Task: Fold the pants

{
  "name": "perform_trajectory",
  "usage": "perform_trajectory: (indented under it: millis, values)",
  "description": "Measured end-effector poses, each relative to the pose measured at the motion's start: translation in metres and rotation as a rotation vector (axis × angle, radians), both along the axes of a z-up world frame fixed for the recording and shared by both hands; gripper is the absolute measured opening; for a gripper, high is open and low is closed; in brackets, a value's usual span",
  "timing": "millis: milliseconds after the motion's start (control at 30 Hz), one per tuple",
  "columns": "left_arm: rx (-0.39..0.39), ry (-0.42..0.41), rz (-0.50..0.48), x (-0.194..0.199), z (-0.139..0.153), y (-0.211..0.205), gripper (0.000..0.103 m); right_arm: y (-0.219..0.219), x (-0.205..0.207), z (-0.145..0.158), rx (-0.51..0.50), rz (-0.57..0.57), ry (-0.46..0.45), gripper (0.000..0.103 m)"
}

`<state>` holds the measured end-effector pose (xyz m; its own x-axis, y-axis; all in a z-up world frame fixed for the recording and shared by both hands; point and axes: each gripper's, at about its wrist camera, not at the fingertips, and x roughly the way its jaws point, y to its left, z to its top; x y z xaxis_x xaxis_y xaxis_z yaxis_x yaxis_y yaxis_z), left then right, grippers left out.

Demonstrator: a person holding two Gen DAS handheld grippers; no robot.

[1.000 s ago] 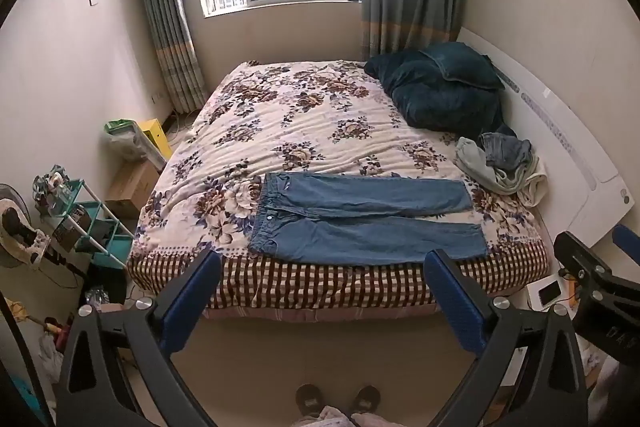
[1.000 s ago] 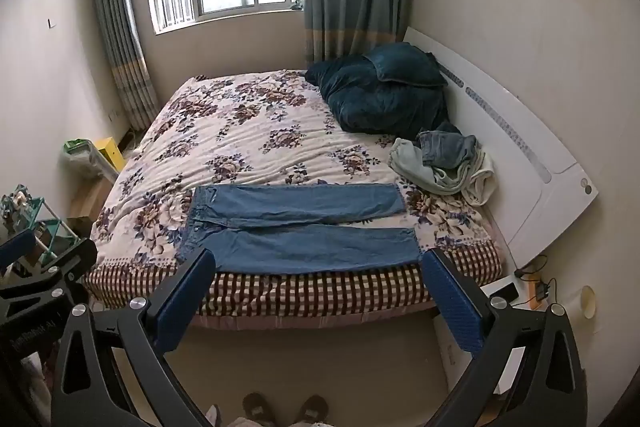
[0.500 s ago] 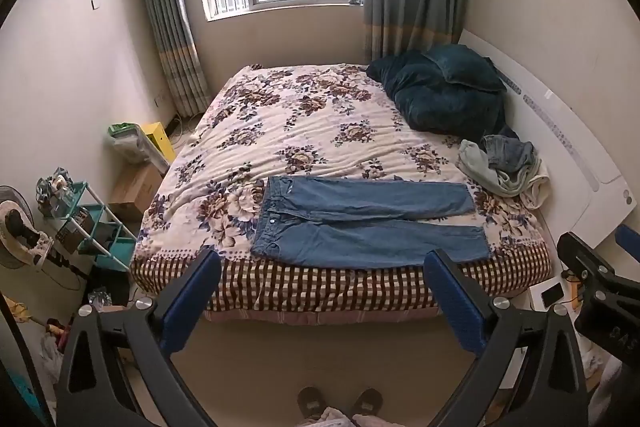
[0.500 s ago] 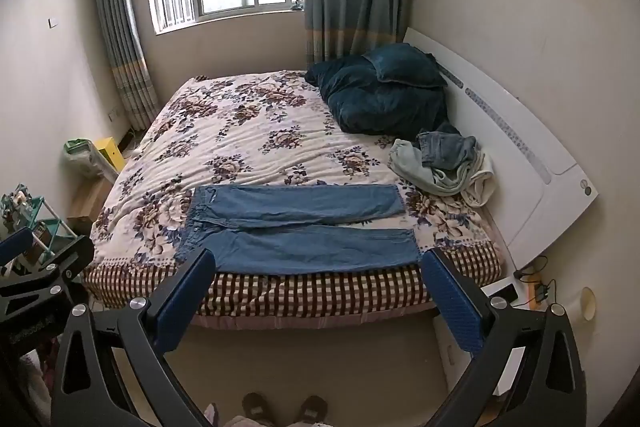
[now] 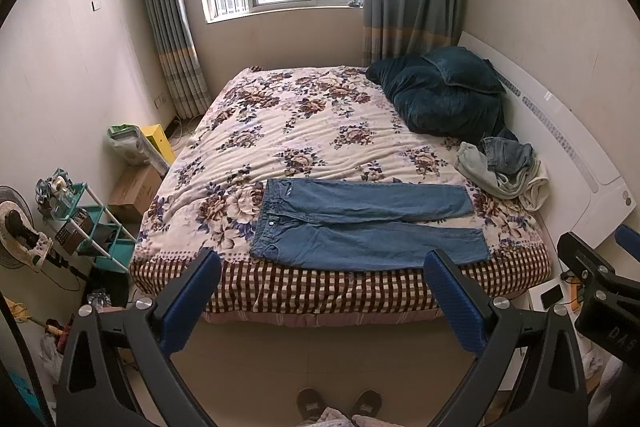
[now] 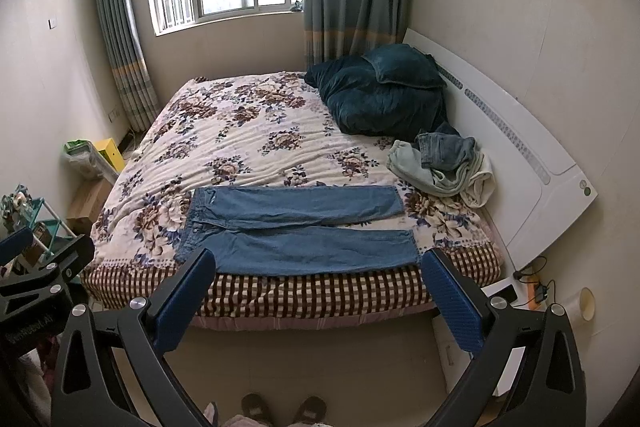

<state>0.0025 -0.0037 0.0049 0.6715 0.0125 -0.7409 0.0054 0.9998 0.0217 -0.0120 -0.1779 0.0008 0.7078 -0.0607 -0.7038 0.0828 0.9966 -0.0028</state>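
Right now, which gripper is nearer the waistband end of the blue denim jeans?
Left. The left gripper hangs off the bed edge toward the jeans' waistband end; the right gripper sits toward the leg cuffs. Neither touches.

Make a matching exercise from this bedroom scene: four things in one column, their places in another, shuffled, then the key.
Things:
1. jeans
2. dark pillows
3. heap of clothes
4. slippers

Places:
A. on the floor, nearest the camera
B. flat along the near edge of the bed
C. far corner of the bed, by the curtain
D. beside the white headboard, just beyond the trouser hems

Pairs: 1-B, 2-C, 3-D, 4-A
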Motion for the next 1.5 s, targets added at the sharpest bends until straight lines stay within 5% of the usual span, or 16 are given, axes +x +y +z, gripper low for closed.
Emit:
perform_trajectory:
  millis: [1500]
  values:
    - [0.001, -0.008, 0.0, 0.0026, 0.004, -0.0028, 0.103, -0.0049, -0.0002, 0.0042, 0.005, -0.002, -0.01, 0.103]
